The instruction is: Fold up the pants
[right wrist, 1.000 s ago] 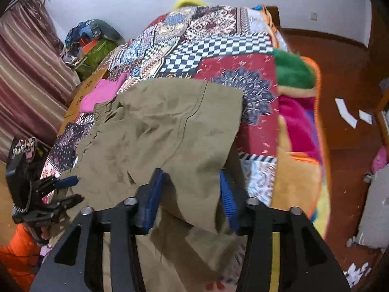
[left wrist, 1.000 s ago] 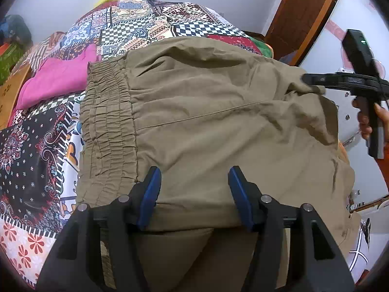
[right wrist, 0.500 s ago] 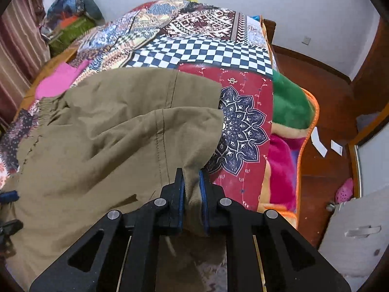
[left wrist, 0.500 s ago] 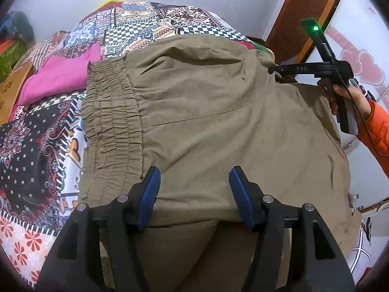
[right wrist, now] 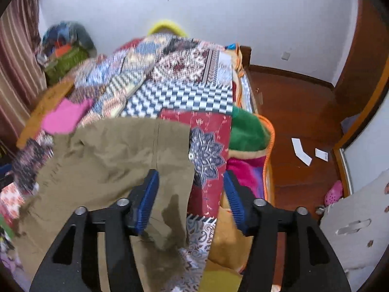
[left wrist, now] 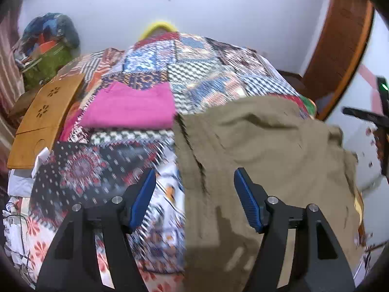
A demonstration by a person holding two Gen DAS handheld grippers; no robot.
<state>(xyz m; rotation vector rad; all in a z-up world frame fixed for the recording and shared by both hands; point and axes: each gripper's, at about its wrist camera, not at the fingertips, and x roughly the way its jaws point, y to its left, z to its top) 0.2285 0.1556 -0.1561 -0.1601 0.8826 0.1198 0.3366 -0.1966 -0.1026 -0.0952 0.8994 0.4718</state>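
Although both views are smeared by motion, the khaki pants can be made out lying folded on the patchwork bed, their near end cut off below the frame. The left gripper hangs over the waistband edge, jaws wide apart and gripping nothing; they have just been opening further. The right gripper has let go of the cloth: its jaws have just been opening, with the pants' right edge beneath the gap, untouched. A pink cloth lies beside the pants.
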